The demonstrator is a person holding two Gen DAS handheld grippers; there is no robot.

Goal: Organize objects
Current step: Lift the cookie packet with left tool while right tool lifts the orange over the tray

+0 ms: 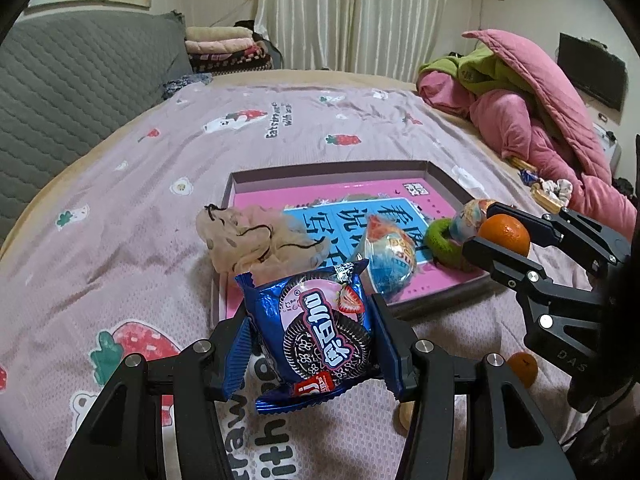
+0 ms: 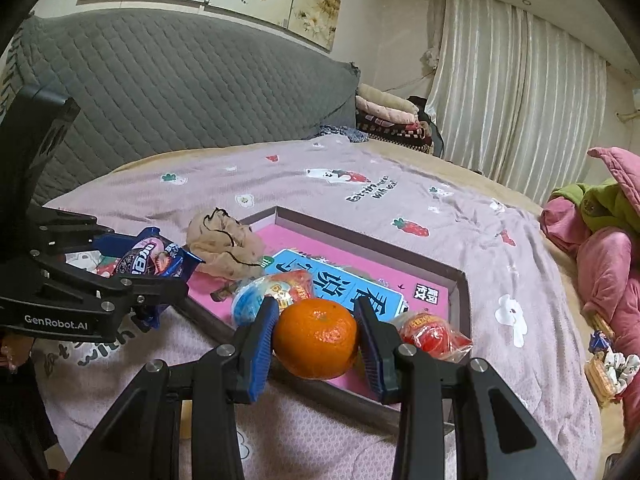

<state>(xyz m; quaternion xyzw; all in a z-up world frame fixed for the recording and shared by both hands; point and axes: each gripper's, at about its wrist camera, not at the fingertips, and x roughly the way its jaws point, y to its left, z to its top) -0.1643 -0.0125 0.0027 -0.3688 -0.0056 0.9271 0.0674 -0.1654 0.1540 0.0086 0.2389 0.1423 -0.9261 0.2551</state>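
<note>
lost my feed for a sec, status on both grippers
Left gripper shut on cookie pack. Right gripper shut on orange. Both near box; cloth on its edge.

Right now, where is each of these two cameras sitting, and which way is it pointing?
Left wrist view: sits on the left gripper, looking forward over the bed at the shallow box; its own fingers clamp a blue cookie packet, and the right gripper shows at right.
Right wrist view: sits on the right gripper, facing the headboard across the box; its own fingers pinch an orange, and the left gripper shows at left.
Shared: box, beige cloth, packet, orange.
</note>
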